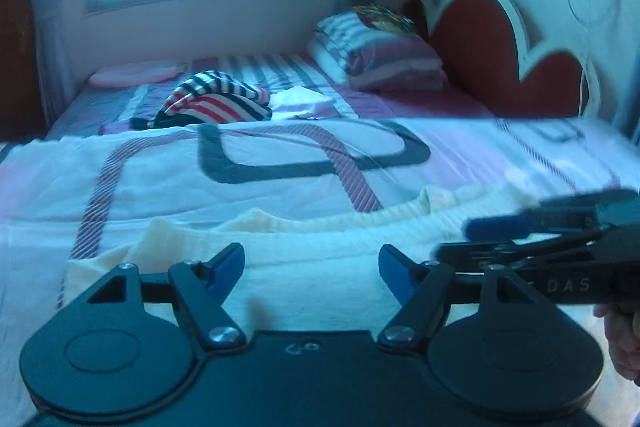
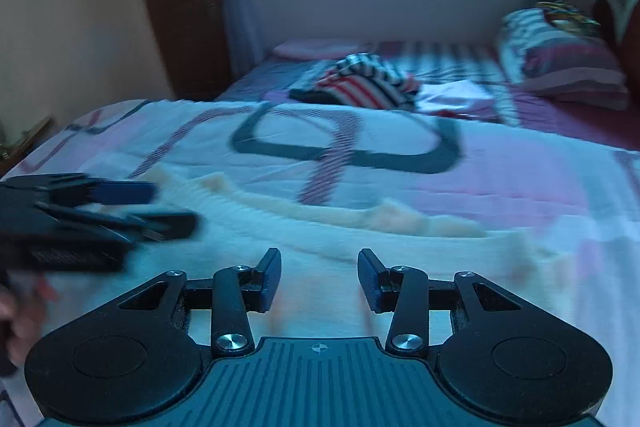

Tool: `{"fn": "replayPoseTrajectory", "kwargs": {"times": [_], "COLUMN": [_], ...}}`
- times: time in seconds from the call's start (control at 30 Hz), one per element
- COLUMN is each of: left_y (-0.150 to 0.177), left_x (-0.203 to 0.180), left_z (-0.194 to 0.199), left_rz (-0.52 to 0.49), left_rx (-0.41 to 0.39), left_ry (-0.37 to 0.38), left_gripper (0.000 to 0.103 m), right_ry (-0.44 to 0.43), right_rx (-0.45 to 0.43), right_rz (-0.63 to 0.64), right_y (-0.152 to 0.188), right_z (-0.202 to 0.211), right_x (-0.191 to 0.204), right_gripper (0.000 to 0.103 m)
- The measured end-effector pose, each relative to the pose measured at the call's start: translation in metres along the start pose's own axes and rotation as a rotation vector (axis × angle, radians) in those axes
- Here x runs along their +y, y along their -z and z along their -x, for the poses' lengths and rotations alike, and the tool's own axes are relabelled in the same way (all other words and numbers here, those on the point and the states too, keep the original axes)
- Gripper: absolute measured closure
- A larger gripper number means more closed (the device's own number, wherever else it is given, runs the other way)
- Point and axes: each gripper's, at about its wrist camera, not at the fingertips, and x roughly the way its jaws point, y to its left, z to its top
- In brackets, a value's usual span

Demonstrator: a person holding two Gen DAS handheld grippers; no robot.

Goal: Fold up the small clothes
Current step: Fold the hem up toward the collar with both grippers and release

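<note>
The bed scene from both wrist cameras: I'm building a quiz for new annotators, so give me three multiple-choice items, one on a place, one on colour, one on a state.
1. Where does the cream knitted garment lie?
A. spread just ahead of both grippers
B. on the pillows
C. on the windowsill

2. What colours has the crumpled striped garment farther up the bed?
A. green and yellow
B. red, white and dark
C. plain pink

3. How stand the left gripper and right gripper?
A. both shut on cloth
B. one open, one shut
C. both open, holding nothing

Key: A, the cream knit fills the foreground; B, its stripes show; C, cloth shows through both gaps.
</note>
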Motion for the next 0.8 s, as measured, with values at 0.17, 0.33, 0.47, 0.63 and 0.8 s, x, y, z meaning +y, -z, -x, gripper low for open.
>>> {"fn": "replayPoseTrajectory", "kwargs": {"times": [0.17,0.33,0.47,0.63,0.8], "left_y": [0.022,0.019,0.015,0.037,0.041], "left_x": [0.051,0.078,0.035,-0.035,-0.037], "left_z": [0.003,0.014,0.043,0.029,0.041], "left_rz": [0.103,0.257,0.189,-0.044,-0.019], "left_rx": [0.015,-0.004,-0.058,0.055,0.038], "left_ry": [-0.13,-0.145,-0.074,-0.04,-0.065], "left_gripper": [0.027,0.037,0.026,0.026,0.031], "right_ry": [0.189,0.205,0.07,0.057,0.072], "right_rx": [0.008,-0.015,-0.041,0.054,0.037], "right_rz": [-0.077,-0.145,-0.036,0.094,0.038], "right_y": [0.01,0.006,0.006,0.038,0.033], "right_z": [0.019,0.037,0.056,0.027,0.039], "right_x": [-0.057,-0.075,-0.022,0.024,0.024], "right_gripper": [0.06,0.062,0.062,0.062,0.062]}}
